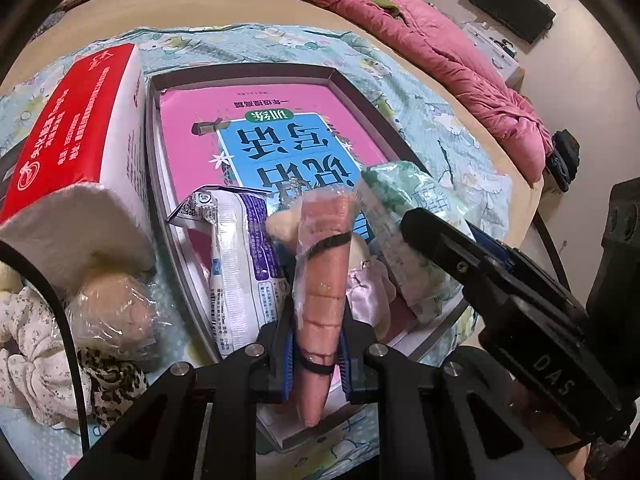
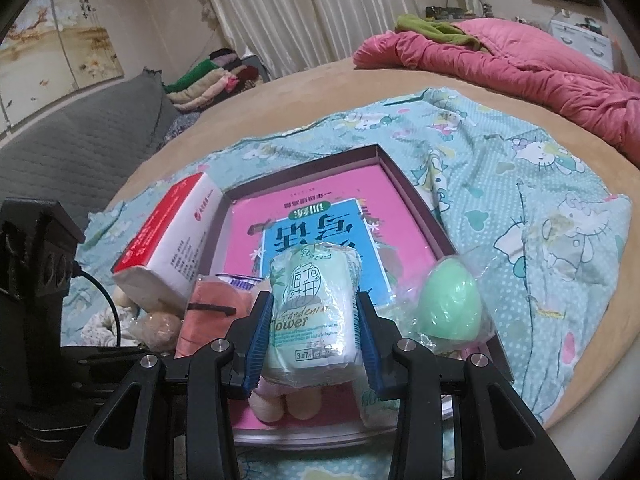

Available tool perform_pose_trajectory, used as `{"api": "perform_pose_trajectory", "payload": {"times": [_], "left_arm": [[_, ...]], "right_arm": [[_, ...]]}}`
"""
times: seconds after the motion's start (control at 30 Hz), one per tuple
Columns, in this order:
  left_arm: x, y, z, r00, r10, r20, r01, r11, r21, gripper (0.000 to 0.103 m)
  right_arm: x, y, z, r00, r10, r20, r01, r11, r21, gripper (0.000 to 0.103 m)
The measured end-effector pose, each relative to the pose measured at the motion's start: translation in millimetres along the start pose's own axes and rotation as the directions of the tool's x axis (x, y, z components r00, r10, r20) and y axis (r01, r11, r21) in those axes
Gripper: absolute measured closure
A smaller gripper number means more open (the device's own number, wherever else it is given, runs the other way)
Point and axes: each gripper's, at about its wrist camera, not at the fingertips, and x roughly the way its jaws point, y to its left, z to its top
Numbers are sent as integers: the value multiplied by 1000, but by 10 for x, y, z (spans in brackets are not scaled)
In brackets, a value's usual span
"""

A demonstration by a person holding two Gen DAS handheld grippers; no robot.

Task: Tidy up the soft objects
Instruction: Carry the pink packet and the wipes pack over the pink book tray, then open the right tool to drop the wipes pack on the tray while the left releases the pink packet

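Note:
My left gripper (image 1: 316,356) is shut on a pink sponge stack (image 1: 322,280) wrapped in clear plastic with black bands, held over the near end of a dark box tray (image 1: 240,70). My right gripper (image 2: 312,344) is shut on a green tissue pack (image 2: 310,312), also over the tray's (image 2: 304,166) near end. The tissue pack (image 1: 408,224) and the right gripper show at the right of the left wrist view. A pink and blue book (image 1: 272,136) lies in the tray. A white and purple packet (image 1: 240,264) and a green egg sponge (image 2: 452,306) lie in the tray.
A red and white tissue box (image 1: 76,128) stands left of the tray. A bagged beige ball (image 1: 116,312) and scrunchies (image 1: 36,344) lie at the near left. All sit on a light blue cartoon cloth (image 2: 520,184) on a bed. A pink quilt (image 2: 520,64) lies at the back.

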Motion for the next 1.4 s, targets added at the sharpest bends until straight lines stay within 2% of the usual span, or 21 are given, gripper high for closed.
{"api": "perform_pose_trajectory", "payload": {"times": [0.7,0.97,1.2,1.3,1.37,1.4], "left_arm": [[-75,-66,-40,999,33,6,-33,999,33,85],[-77,-74,-53,1000,20,-13,-19,999,32,85],[-88,-39,-78,999,27,-19,-27,999,27,85],[-122,-38,-81,1000,27,-10,-27,999,28,80],[-151,-35,-84,1000,26,-3,-26,999,30,70],[-163,-31,-87,1000,27,0,-27,999,30,69]], "right_arm": [[99,-7,-39,999,-4,-42,4,1000,1,57],[71,6,-38,999,9,-32,-9,1000,-4,50],[-23,-13,-20,1000,11,8,-11,1000,10,46],[-52,-52,-11,1000,12,21,-12,999,30,46],[-71,-71,-7,1000,12,28,-13,999,38,46],[-79,-77,-5,999,13,30,-14,999,42,46]]}}
